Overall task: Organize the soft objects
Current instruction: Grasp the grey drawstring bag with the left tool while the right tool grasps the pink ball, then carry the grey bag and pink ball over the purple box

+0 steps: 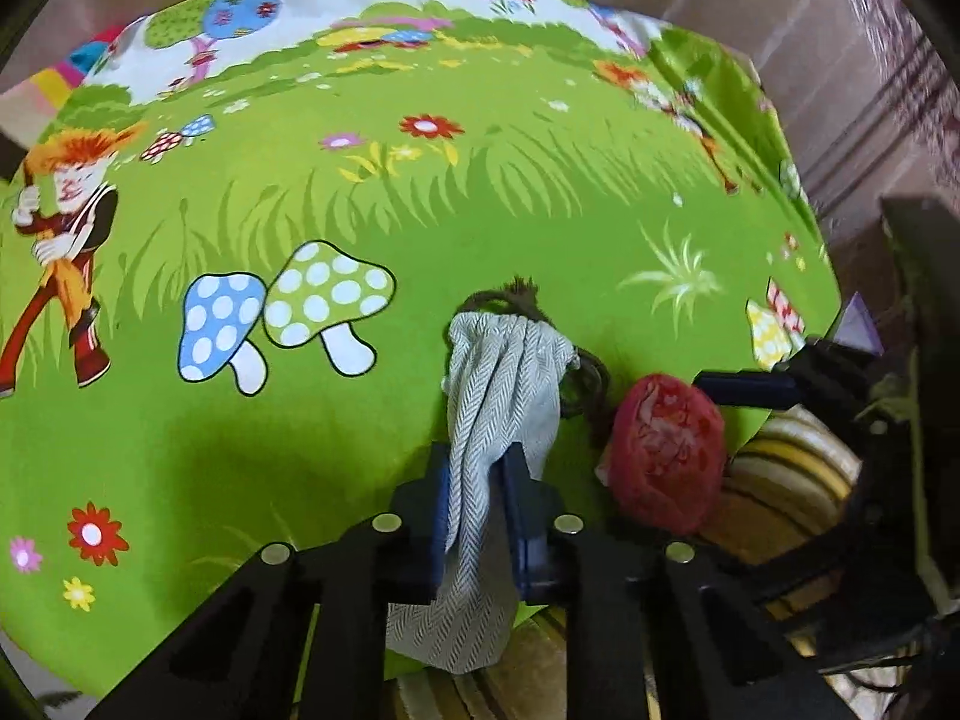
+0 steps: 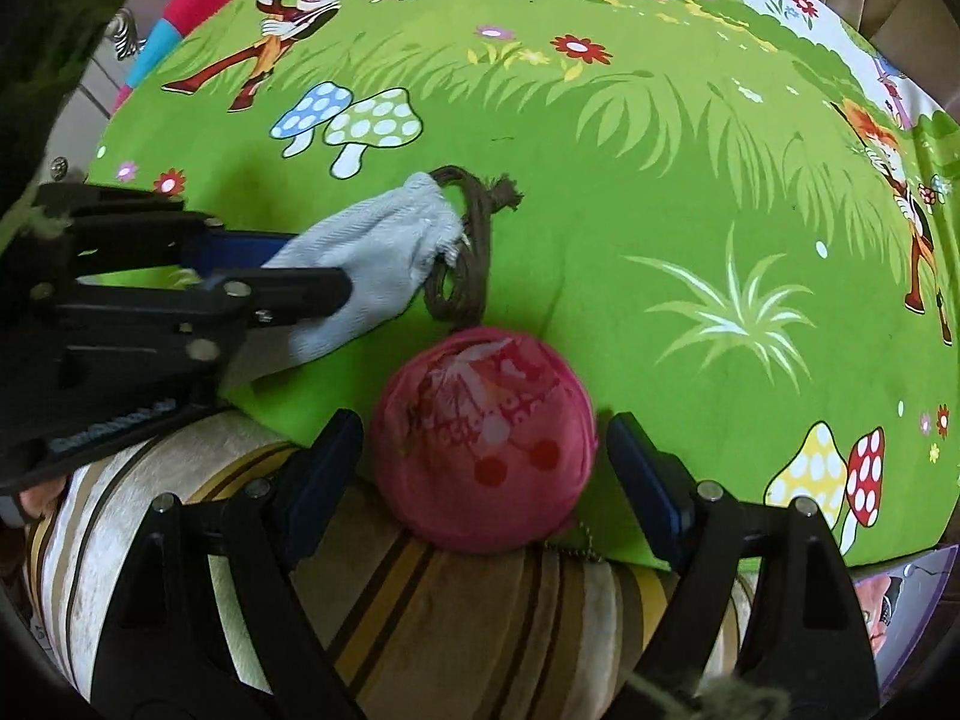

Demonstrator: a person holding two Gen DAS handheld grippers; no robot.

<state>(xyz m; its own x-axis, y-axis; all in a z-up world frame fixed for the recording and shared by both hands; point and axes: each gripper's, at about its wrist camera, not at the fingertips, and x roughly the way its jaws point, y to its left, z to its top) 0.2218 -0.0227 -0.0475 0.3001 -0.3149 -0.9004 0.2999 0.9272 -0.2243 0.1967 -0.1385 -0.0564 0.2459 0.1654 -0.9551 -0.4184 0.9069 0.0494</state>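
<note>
A grey herringbone drawstring pouch (image 1: 501,378) with a brown cord (image 1: 591,381) lies on the green cartoon cloth (image 1: 360,210). My left gripper (image 1: 477,468) is shut on the pouch's closed end. In the right wrist view the pouch (image 2: 384,246) and its cord (image 2: 465,258) lie at centre left, with the left gripper (image 2: 288,267) clamped on it. A round pink soft ball (image 2: 486,441) sits at the cloth's near edge. My right gripper (image 2: 483,465) is open, its jaws on either side of the ball without touching it. The ball also shows in the left wrist view (image 1: 666,456).
The cloth (image 2: 660,210) covers a round surface. A striped beige and yellow cushion (image 2: 420,600) lies under its near edge, also in the left wrist view (image 1: 786,474). Brown upholstery (image 1: 810,30) rises behind. A purple printed item (image 2: 906,612) lies at lower right.
</note>
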